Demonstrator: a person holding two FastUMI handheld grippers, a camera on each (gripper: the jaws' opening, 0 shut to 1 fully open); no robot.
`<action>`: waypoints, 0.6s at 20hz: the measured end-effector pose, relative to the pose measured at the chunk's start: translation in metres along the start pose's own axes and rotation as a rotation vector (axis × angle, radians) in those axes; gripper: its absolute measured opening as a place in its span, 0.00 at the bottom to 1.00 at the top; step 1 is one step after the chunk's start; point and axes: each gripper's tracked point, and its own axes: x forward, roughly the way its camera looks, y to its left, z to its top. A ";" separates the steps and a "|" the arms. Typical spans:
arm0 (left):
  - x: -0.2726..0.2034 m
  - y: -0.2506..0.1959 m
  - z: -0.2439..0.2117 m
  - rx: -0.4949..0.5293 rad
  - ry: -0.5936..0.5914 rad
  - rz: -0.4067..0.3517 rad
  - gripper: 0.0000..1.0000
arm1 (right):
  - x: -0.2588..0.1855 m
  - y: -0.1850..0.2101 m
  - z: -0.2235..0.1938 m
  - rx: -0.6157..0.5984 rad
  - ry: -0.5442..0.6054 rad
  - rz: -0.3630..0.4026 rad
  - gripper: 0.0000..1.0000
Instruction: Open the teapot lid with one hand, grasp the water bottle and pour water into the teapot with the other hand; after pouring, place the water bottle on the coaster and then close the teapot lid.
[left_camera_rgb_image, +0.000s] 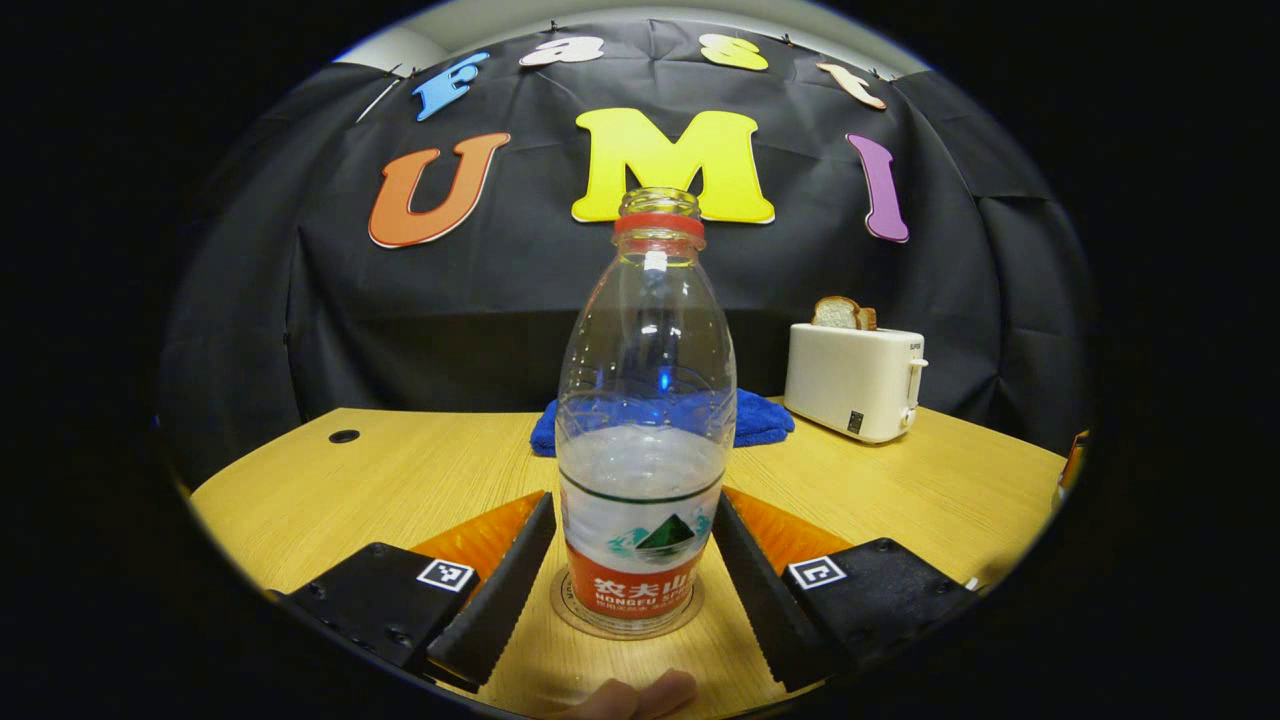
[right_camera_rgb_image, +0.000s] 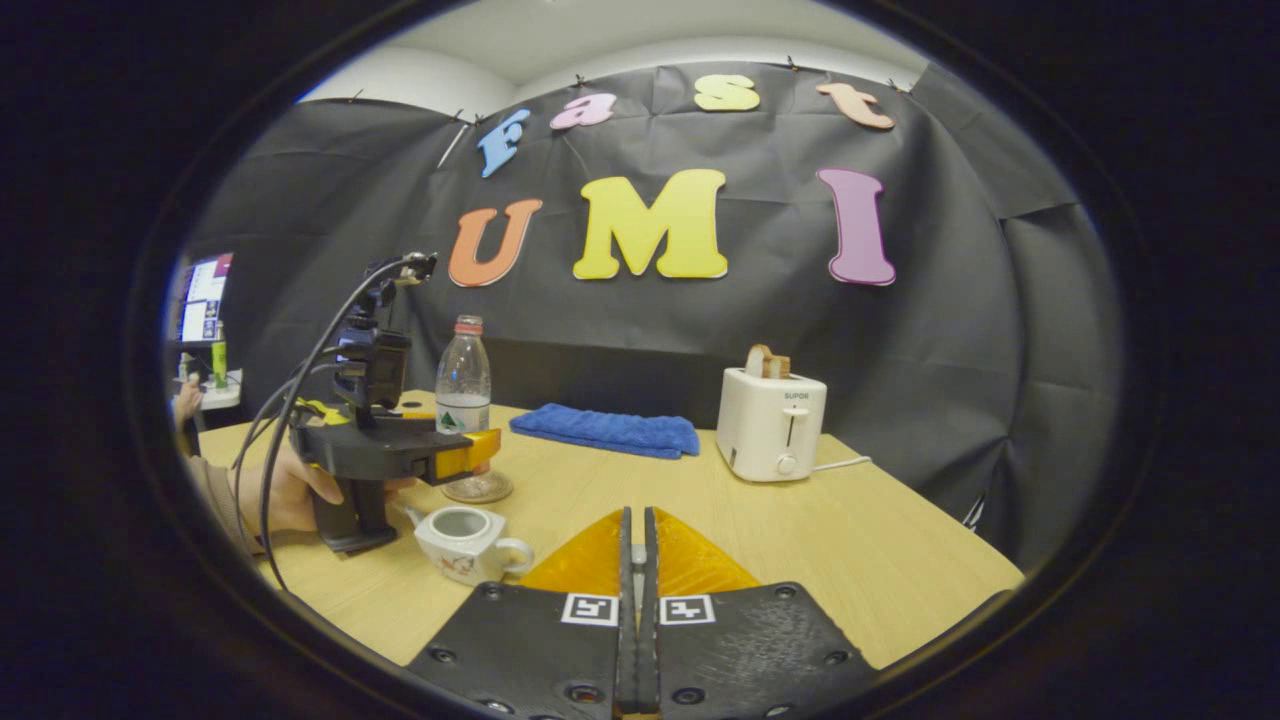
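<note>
Left hand-held gripper (left_camera_rgb_image: 634, 560) released, fingers either side of water bottle (left_camera_rgb_image: 645, 420), not pressing. Bottle upright, uncapped, on coaster (left_camera_rgb_image: 568, 608). Right hand-held gripper (right_camera_rgb_image: 636, 560) clenched, empty. Teapot (right_camera_rgb_image: 462, 540) lidless on tabletop (left_camera_rgb_image: 400, 470), near bottle.

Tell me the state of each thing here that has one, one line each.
Water bottle: uncapped, upright on the coaster, partly filled.
Teapot: lid off, open.
Left gripper: open, fingers apart from the bottle.
Right gripper: shut; contents cannot tell.
Toaster: bread raised.
</note>
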 end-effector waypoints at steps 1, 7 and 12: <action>-0.004 0.000 0.000 0.002 0.001 0.003 0.98 | -0.001 -0.001 0.000 -0.002 -0.001 -0.001 0.01; -0.023 0.003 -0.001 0.008 -0.015 0.005 0.98 | -0.003 0.006 0.004 -0.014 -0.009 0.006 0.00; -0.053 0.003 0.001 0.040 -0.054 0.026 0.98 | -0.005 0.015 0.009 -0.023 -0.021 0.017 0.01</action>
